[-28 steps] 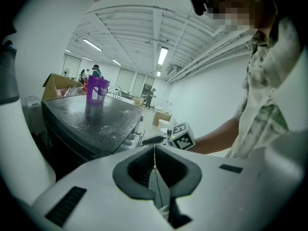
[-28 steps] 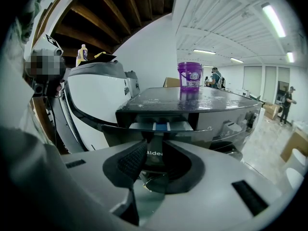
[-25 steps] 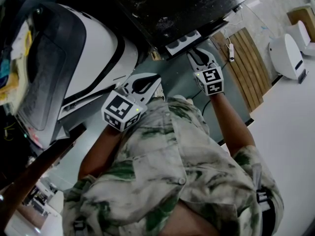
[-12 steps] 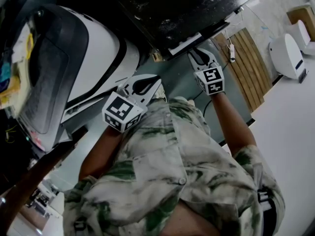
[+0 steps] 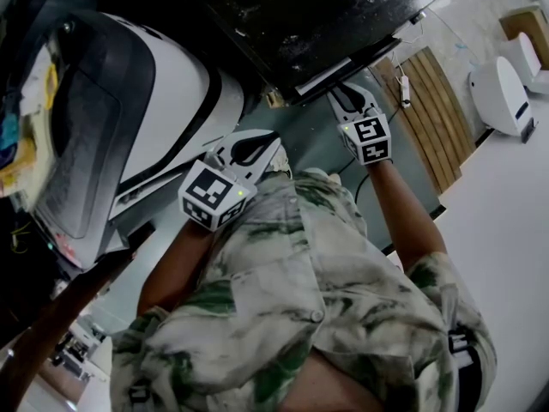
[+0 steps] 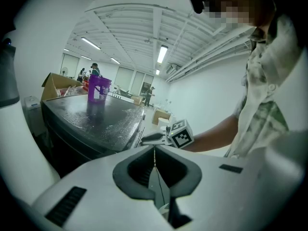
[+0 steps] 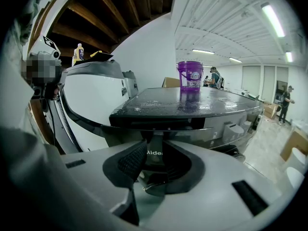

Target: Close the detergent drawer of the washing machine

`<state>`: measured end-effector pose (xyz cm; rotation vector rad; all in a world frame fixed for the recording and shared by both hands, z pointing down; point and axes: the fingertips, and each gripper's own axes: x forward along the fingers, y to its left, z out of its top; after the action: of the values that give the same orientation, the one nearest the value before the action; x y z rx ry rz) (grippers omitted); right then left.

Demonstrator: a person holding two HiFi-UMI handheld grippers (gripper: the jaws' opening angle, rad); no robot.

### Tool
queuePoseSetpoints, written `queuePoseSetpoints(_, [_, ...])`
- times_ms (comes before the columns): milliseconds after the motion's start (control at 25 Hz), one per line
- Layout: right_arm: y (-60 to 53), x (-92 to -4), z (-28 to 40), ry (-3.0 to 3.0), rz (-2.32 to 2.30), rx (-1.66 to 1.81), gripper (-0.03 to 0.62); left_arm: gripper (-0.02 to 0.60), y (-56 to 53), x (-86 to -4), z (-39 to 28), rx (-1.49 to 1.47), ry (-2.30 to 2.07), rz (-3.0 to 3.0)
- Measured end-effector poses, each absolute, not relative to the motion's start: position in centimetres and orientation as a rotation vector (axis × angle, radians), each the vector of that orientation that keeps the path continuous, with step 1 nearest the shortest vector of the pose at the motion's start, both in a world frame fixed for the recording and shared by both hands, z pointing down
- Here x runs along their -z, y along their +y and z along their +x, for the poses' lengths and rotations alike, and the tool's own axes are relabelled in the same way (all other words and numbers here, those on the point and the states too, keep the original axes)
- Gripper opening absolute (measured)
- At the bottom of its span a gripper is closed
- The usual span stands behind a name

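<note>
The washing machine has a dark, wet top. Its detergent drawer shows as a thin pale strip almost flush with the front panel. My right gripper is shut, with its tips pressed against that drawer front. In the right gripper view the shut right gripper touches the panel just under the drawer slot. My left gripper hangs lower left of the drawer, shut on nothing. The left gripper looks along the machine's side towards the right gripper.
A purple bucket stands on the machine's top. A large white rounded appliance with a dark window stands at the left. A wooden slatted panel and a white rounded object are at the right. People stand far off in the room.
The drawer has slid into the machine: its white front stuck out a second ago and now sits almost flush. The right gripper followed it inward. The left gripper stayed put.
</note>
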<state>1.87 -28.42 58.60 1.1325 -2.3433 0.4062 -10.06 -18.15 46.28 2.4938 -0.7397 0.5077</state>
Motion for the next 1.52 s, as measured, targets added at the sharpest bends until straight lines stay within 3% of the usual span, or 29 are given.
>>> queuePoseSetpoints(1520, [-30.3, -58.8, 0.3, -2.336, 1.148, -0.404, 0.118, 0.028, -19.8, -46.1, -11.3, -0.512, -0.731, 2.526])
